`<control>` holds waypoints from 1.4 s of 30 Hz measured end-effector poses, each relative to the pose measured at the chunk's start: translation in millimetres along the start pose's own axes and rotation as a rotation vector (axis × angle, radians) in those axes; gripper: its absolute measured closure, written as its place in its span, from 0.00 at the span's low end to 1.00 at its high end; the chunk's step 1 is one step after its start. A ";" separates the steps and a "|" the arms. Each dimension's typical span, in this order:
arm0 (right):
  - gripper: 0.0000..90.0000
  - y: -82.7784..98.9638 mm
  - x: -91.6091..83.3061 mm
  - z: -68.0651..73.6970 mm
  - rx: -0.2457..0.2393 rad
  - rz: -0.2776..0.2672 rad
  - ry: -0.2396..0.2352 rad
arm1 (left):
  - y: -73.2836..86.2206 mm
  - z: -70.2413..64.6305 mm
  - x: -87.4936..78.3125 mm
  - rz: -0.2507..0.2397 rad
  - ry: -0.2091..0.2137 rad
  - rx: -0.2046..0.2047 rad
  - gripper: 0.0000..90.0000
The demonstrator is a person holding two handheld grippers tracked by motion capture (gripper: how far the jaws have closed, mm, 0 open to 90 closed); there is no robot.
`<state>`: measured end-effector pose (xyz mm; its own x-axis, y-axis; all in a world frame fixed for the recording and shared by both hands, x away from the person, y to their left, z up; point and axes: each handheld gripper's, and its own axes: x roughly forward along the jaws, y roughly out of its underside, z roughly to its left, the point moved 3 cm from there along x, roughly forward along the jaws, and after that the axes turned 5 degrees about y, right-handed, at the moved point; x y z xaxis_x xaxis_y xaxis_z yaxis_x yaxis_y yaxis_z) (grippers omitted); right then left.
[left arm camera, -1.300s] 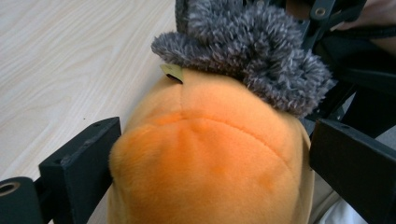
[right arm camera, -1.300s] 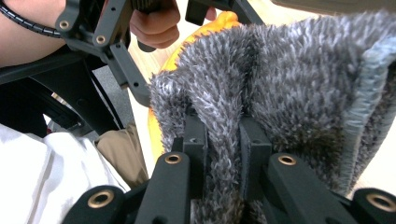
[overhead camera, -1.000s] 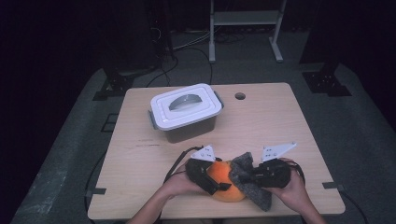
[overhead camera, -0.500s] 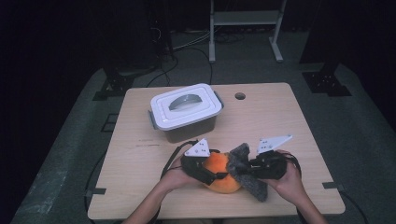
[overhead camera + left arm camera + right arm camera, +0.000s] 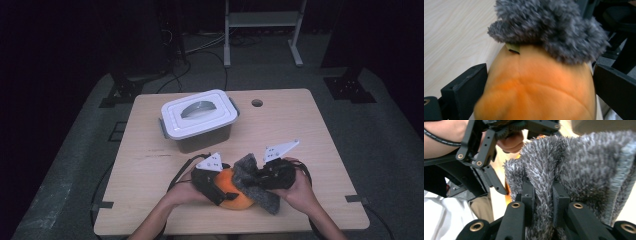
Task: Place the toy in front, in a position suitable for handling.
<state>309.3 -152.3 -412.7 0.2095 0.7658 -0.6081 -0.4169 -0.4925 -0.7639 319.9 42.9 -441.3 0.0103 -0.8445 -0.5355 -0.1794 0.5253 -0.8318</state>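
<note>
Widening again just now, the left gripper brackets the orange pumpkin toy at the table's near edge; the right gripper, clamped on the grey cloth, has drawn it slightly rightward, likely wiping.

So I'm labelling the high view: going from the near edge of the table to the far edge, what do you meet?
Orange pumpkin-like soft toy with the grey fluffy cloth against it → lidded white-topped box → small round hole in the table.
</note>
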 end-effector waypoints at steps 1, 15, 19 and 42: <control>0.83 1.5 -0.6 1.8 -0.003 -0.001 0.001 | -0.1 -1.0 1.0 0.008 0.006 0.007 0.01; 0.83 47.0 -23.0 -22.6 0.099 0.035 0.020 | 3.9 -6.4 3.4 0.035 0.019 0.084 0.07; 0.83 32.2 -27.8 -21.8 0.078 0.001 0.021 | 4.2 -7.9 3.3 0.035 0.027 0.096 0.07; 0.84 15.1 -18.0 -9.9 0.042 -0.034 0.023 | -11.4 -6.8 -1.3 0.007 -0.018 0.189 0.26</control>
<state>307.9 -177.6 -415.4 0.2441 0.7721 -0.5868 -0.4462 -0.4478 -0.7748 315.2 37.3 -430.1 0.0279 -0.8396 -0.5425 0.0080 0.5428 -0.8398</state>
